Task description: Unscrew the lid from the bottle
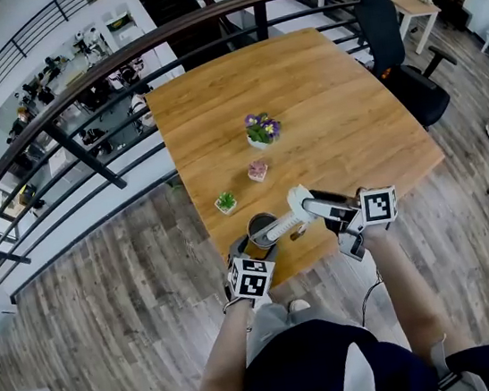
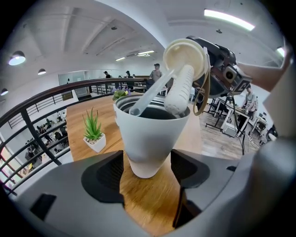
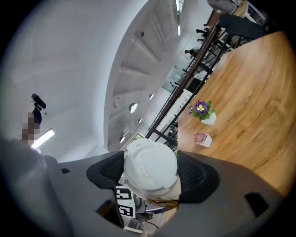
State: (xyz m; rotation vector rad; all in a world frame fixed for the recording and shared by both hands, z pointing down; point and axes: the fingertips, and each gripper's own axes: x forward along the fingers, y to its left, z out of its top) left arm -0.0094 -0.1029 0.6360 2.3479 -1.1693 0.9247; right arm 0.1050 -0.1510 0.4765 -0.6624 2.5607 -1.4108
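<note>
Bottle (image 1: 263, 230) stands upright near the front edge of the table (image 1: 350, 112). Left gripper (image 2: 147, 173): jaws closed on the bottle's lower wall, one pad each side. Right gripper (image 3: 150, 172) — jaws set wide, clamped on the lid (image 3: 150, 163). The lid is off the rim and tipped sideways above the bottle. Its straw (image 2: 152, 92) slants down into the bottle's mouth.

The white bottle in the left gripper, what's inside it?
A clear straw and a ribbed white tube hanging from the tilted lid dip into the bottle. Its dark interior hides their lower ends and any liquid.
</note>
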